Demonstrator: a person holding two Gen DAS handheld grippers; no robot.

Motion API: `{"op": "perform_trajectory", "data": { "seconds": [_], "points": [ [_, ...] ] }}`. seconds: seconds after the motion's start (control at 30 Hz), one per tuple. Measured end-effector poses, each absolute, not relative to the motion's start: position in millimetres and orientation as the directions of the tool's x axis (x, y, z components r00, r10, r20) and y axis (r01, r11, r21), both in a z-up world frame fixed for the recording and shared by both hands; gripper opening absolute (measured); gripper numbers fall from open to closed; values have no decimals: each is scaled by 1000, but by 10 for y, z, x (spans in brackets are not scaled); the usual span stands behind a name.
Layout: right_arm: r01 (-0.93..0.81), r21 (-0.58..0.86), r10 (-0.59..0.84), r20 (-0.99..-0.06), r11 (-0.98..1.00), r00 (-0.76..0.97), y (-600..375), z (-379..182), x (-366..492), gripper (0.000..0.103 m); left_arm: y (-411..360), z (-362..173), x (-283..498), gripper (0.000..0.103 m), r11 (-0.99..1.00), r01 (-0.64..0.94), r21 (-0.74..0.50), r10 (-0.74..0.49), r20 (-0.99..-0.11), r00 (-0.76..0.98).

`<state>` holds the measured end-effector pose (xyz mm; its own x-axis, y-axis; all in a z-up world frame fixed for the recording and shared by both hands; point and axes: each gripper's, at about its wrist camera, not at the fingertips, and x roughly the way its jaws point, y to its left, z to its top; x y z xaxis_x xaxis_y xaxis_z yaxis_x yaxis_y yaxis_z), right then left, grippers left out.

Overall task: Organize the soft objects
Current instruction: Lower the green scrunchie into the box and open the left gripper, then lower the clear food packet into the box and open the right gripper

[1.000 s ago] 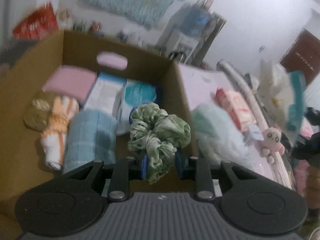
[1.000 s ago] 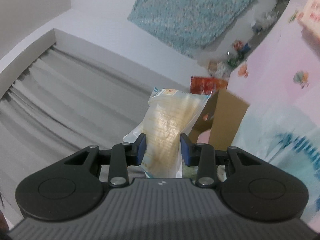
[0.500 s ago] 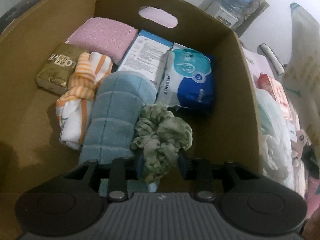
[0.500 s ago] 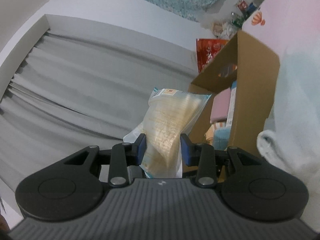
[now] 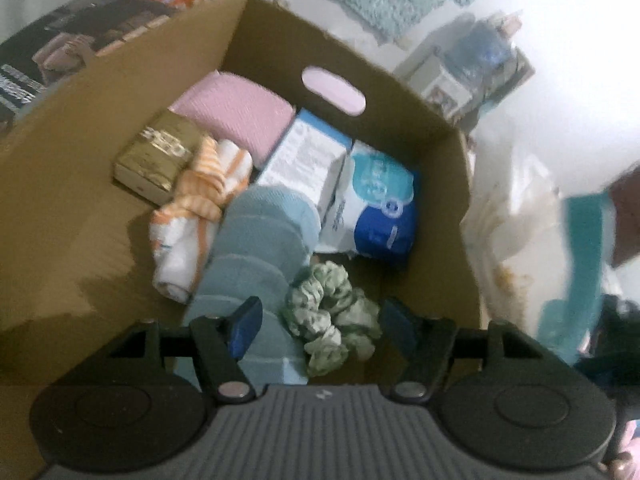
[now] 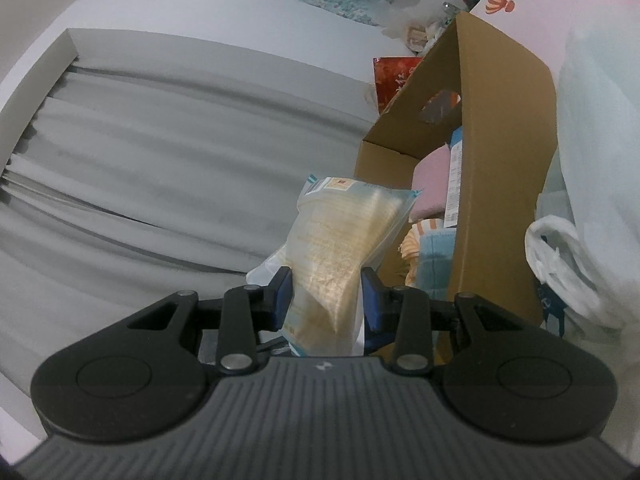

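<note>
The left wrist view looks down into a brown cardboard box. A green patterned scrunchie lies in it beside a rolled blue towel. My left gripper hangs over the scrunchie, its jaws opening, and the blue pads stand clear of the fabric on both sides. In the right wrist view my right gripper is shut on a yellowish clear-wrapped packet, held up just left of the box's outer wall.
Inside the box lie a pink folded cloth, a gold packet, an orange-striped cloth, a white box and a blue-and-white tissue pack. Grey curtains fill the left; white fabric lies right of the box.
My left gripper let go of the green scrunchie, which now lies in the box between the spread fingers. My right gripper carried the packet closer to the box.
</note>
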<state>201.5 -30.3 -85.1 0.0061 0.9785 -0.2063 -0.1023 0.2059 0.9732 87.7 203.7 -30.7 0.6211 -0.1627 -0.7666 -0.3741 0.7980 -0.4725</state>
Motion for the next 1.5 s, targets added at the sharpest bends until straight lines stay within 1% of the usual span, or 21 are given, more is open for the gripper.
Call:
{"op": "perform_trajectory", "data": {
  "seconds": [0.13, 0.27, 0.37, 0.5, 0.6, 0.67, 0.93, 1.0, 1.07, 1.1, 1.2, 1.23, 1.27, 1.43, 1.5],
  "points": [
    [-98, 973, 978, -209, 209, 14, -300, -853, 1979, 36, 2133, -98, 662, 68, 781, -362, -509, -146, -713, 686],
    [-104, 974, 979, -203, 204, 15, -242, -812, 1962, 36, 2213, 164, 418, 72, 792, -356, -496, -81, -663, 744],
    [-114, 972, 979, -206, 204, -5, -116, -743, 1928, 36, 2281, 350, 219, 75, 806, -368, -463, -5, -627, 779],
    [-135, 964, 968, -239, 228, -72, 202, -635, 1864, 36, 2404, 510, -28, 80, 811, -418, -408, 110, -595, 796],
    [-134, 950, 945, -298, 281, -134, 537, -657, 1806, 36, 2533, 534, -199, 80, 791, -458, -405, 167, -578, 799],
    [-147, 930, 918, -359, 337, -167, 799, -709, 1765, 36, 2640, 520, -292, 80, 772, -485, -410, 194, -575, 795],
    [-211, 836, 794, -548, 507, -263, 1760, -1149, 1563, 36, 2960, 436, -510, 80, 731, -548, -407, 252, -585, 771],
    [-217, 810, 759, -586, 545, -284, 1914, -1275, 1508, 39, 2991, 412, -537, 80, 729, -553, -403, 255, -589, 767],
    [-227, 793, 731, -609, 566, -308, 2016, -1359, 1462, 48, 3009, 384, -559, 80, 733, -552, -398, 254, -593, 764],
    [-232, 780, 710, -625, 581, -323, 2048, -1385, 1448, 49, 3008, 385, -564, 80, 734, -551, -396, 253, -594, 764],
    [-250, 757, 679, -652, 603, -336, 2038, -1335, 1433, 59, 3022, 364, -560, 80, 740, -546, -393, 249, -594, 765],
    [-259, 759, 683, -651, 598, -330, 2011, -1284, 1438, 65, 3026, 359, -560, 80, 742, -544, -393, 249, -591, 767],
    [-268, 759, 688, -651, 594, -319, 1971, -1216, 1450, 69, 3028, 349, -559, 80, 742, -544, -392, 251, -590, 768],
    [-280, 788, 754, -611, 549, -241, 1819, -955, 1556, 68, 3014, 325, -559, 80, 745, -541, -390, 252, -587, 770],
    [-260, 794, 758, -605, 550, -243, 1821, -979, 1568, 63, 3011, 319, -558, 80, 747, -538, -391, 247, -588, 770]
  ]
}}
